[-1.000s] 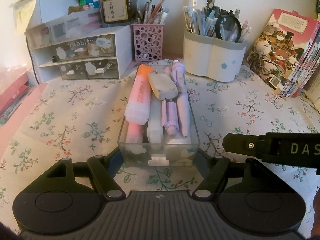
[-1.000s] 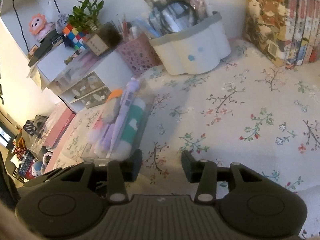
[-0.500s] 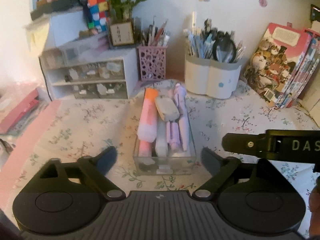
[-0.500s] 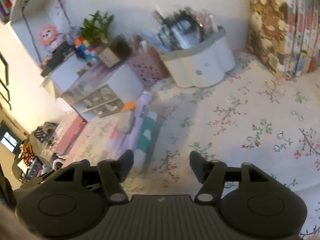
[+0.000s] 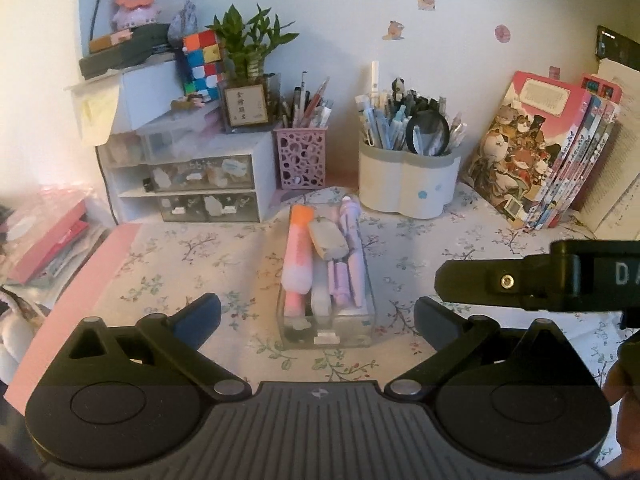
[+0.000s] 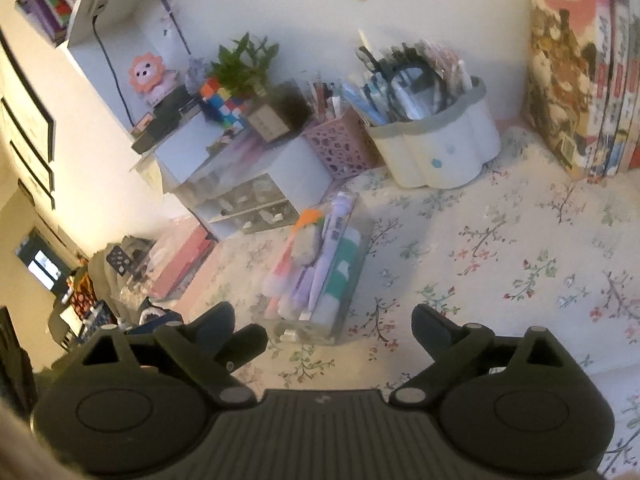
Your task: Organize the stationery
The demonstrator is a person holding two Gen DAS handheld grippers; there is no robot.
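Observation:
A clear plastic drawer box stands on the floral tablecloth, filled with a pink-orange highlighter, a grey eraser and purple pens. It also shows in the right wrist view. My left gripper is open and empty, held back from the box's near end. My right gripper is open and empty, above and to the right of the box. One right finger shows at the right of the left wrist view.
At the back stand a white drawer unit, a pink mesh pen cup and a white pen holder. Books lean at the right. A pink mat lies at the left.
My left gripper let go of the box, opened wide and pulled back and up. My right gripper opened wider and also drew back. The box stayed in place.

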